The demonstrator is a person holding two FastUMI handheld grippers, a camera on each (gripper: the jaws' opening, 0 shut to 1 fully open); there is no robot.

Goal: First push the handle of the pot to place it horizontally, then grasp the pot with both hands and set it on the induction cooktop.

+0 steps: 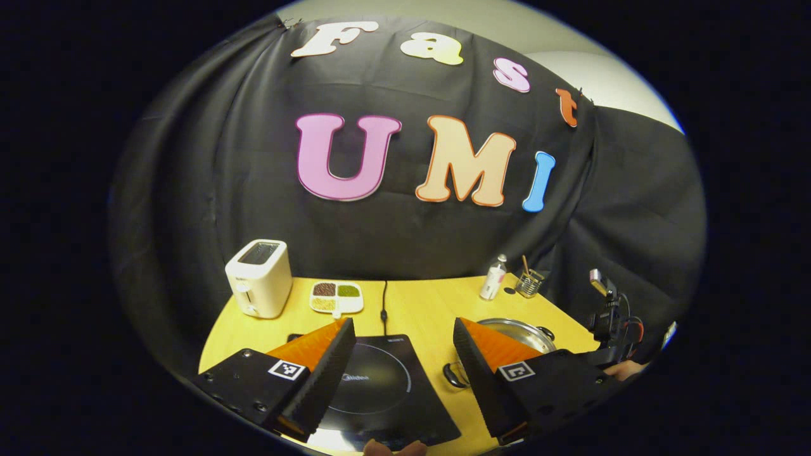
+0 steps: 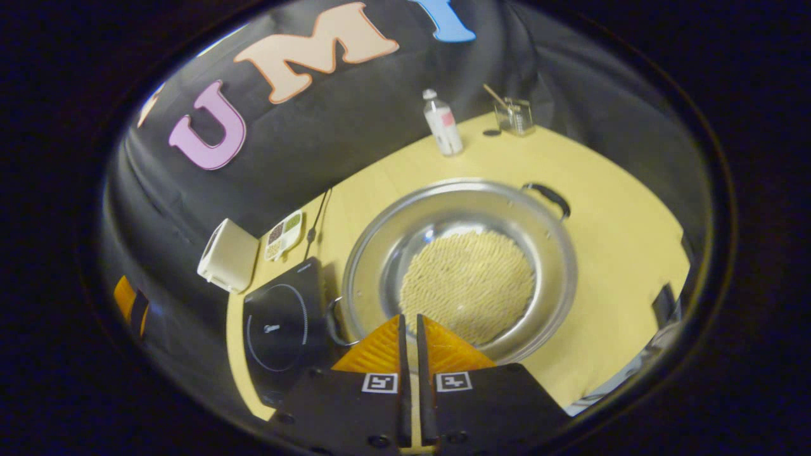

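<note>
Right gripper view: right hand-held gripper (image 2: 410, 326) nearly closed, fingers a slit apart, holding nothing, poised over the pot's (image 2: 380, 247) near rim. Pot sits on the worktop (image 2: 608, 209), just right of the induction cooktop (image 2: 279, 326). Left hand-held gripper (image 1: 402, 332) wide open, empty, above the cooktop. Judgement: use closed fingertips to nudge the near-left handle (image 2: 334, 323) level; far handle (image 2: 548, 196) next.

Each hand-held gripper (image 1: 400, 329) (image 2: 408, 324) has two orange wedge fingers with black ribbed pads (image 1: 329, 373), black bodies with screws, and square black-and-white markers (image 2: 379, 382) behind the wedges.
</note>
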